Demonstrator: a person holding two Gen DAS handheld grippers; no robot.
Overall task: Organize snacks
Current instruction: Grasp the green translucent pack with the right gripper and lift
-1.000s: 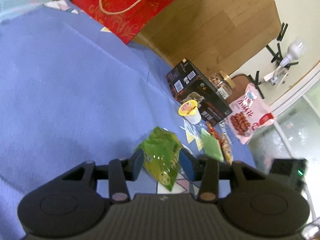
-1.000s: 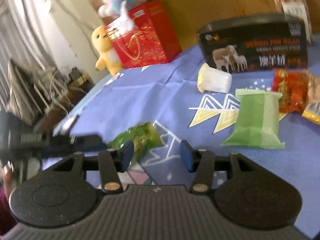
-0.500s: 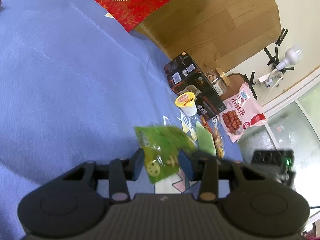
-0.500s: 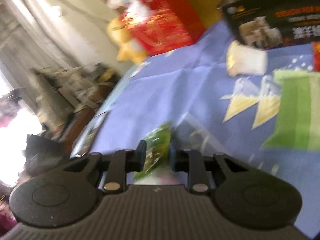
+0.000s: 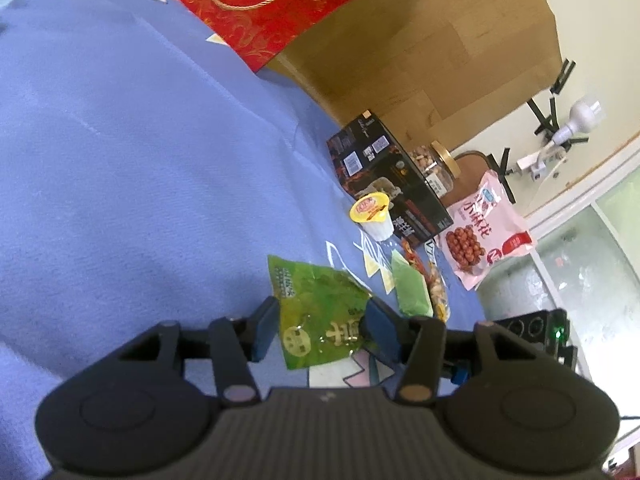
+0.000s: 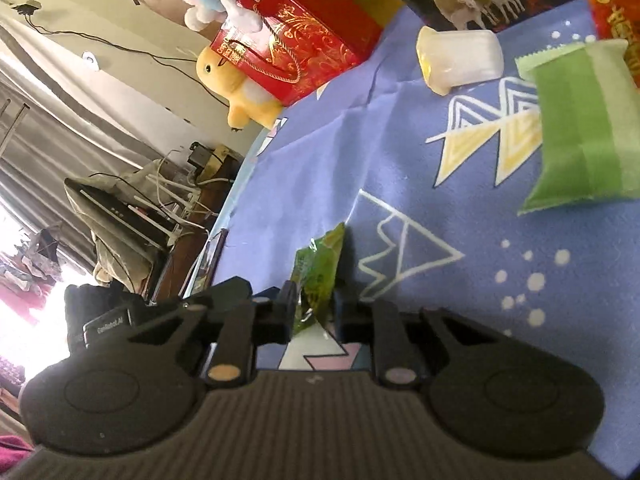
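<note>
**Snack sorting: one packet mid-handover, the rest not yet grouped**

Item in hand: green snack packet (image 5: 320, 312), lifted off the blue cloth (image 5: 140, 160). Your right tool (image 6: 312, 310) is closing its jaws on the packet's edge, pads pressing the foil. Your left tool (image 5: 320, 326) is opening, the packet between its jaws but no longer pinched as far as the left view shows.

Items still lying loose on the cloth, near one another: jelly cup (image 6: 460, 58), light-green wrapped bar (image 6: 580, 120), red-orange packet (image 6: 616, 8), pink snack bag (image 5: 484, 228), nut jar (image 5: 434, 164) behind the black box (image 5: 384, 180).

Progress, by my reading: early. No container or tidy row for the snacks shows. You have everything left to place, starting with the green packet.
</note>
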